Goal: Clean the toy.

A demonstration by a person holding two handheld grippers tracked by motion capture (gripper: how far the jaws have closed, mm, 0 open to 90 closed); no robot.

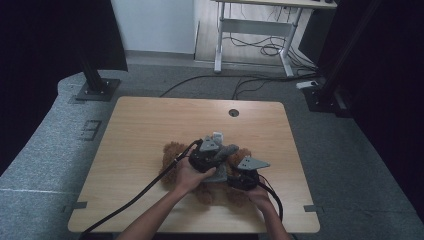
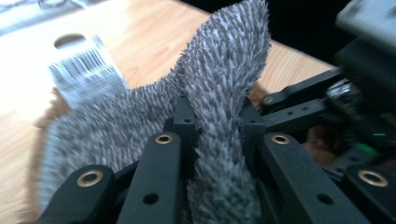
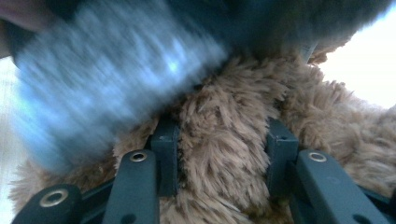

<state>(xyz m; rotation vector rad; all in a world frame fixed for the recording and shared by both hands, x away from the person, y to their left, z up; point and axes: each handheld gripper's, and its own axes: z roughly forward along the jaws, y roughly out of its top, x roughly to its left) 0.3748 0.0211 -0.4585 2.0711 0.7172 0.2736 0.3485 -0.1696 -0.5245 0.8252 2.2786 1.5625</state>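
Observation:
A brown plush bear [image 1: 171,153] lies on the wooden table [image 1: 140,125], near its front middle. My left gripper [image 1: 221,157] is over the bear, shut on a fuzzy grey cloth [image 1: 228,149]. In the left gripper view the grey cloth [image 2: 224,88] stands pinched between the jaws of the left gripper [image 2: 217,116], and a white barcode tag [image 2: 83,70] hangs beside it. My right gripper [image 1: 234,175] sits just right of the left one, low on the bear. In the right gripper view my right gripper [image 3: 224,135] is shut on a fold of the bear's brown fur [image 3: 224,158], with the grey cloth [image 3: 107,79] blurred above it.
A round cable hole [image 1: 233,112] sits near the table's far edge. Black cables trail from both grippers over the front edge. On the floor beyond are a black stand base [image 1: 97,90], loose cables [image 1: 240,82] and a white desk frame [image 1: 250,30].

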